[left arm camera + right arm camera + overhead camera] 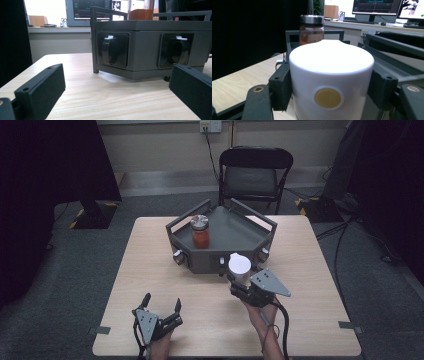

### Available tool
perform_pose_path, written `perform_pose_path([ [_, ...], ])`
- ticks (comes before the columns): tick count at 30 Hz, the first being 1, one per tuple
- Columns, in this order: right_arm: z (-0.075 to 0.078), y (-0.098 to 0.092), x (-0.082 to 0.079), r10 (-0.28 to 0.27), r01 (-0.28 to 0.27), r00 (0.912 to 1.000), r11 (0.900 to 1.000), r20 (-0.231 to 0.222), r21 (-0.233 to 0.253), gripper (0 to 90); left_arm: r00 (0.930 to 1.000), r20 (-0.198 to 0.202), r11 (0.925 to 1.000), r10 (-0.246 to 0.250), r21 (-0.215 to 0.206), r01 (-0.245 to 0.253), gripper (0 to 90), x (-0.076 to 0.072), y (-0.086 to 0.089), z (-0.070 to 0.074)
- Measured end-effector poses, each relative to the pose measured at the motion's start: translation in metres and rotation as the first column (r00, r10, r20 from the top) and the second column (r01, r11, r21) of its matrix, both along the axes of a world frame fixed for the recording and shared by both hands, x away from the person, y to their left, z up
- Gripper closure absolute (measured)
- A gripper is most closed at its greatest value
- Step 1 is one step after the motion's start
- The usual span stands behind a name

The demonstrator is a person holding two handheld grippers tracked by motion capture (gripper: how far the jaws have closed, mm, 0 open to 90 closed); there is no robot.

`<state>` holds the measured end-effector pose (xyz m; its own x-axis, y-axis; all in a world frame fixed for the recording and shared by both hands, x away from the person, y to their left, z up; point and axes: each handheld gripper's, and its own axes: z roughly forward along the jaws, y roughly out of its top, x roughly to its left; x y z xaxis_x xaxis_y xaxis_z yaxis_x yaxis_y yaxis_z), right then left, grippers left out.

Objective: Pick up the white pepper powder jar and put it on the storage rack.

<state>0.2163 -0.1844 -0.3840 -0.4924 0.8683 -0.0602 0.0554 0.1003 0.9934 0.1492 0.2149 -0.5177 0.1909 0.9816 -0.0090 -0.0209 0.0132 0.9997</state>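
Observation:
A dark grey many-sided tray (235, 232) with rails and round knobs stands at the table's middle back. A jar of red sauce (200, 232) with a silver lid stands inside it at the left, and shows again as the jar (311, 30) beyond the cup. My right gripper (239, 281) is shut on a white cylindrical container (239, 267) held just in front of the tray; the container (331, 75) has a yellow disc on its side and both jaws press its flanks. My left gripper (161, 305) rests open near the front edge, facing the tray (150, 47).
A light wooden table (310, 285) carries everything. A black folding chair (255, 172) stands behind it, with cables on the floor at the right. Free tabletop lies left of the tray and between the two grippers.

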Motion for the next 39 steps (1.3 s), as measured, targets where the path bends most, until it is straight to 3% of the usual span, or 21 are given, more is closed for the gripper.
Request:
perform_pose_path([
  [12, 0.023, 0.003, 0.017, 0.003, -0.003, 0.9998, 1.000, 0.020, 0.004, 30.6, 1.0000, 0.000, 1.0000, 0.000, 0.000, 0.000, 0.0, 0.000, 0.000, 0.000],
  [25, 0.041, 0.021, 0.031, -0.059, 0.058, 0.9981, 0.998, 0.017, 0.016, 30.6, 1.0000, 0.000, 1.0000, 0.000, -0.001, 0.000, 0.0, 0.000, 0.000, 0.000],
  [39, 0.060, 0.035, 0.056, -0.096, 0.095, 0.9939, 0.995, 0.054, 0.017, 30.6, 1.0000, -0.001, 1.0000, 0.002, 0.000, -0.002, 0.1, 0.000, 0.000, 0.000],
])
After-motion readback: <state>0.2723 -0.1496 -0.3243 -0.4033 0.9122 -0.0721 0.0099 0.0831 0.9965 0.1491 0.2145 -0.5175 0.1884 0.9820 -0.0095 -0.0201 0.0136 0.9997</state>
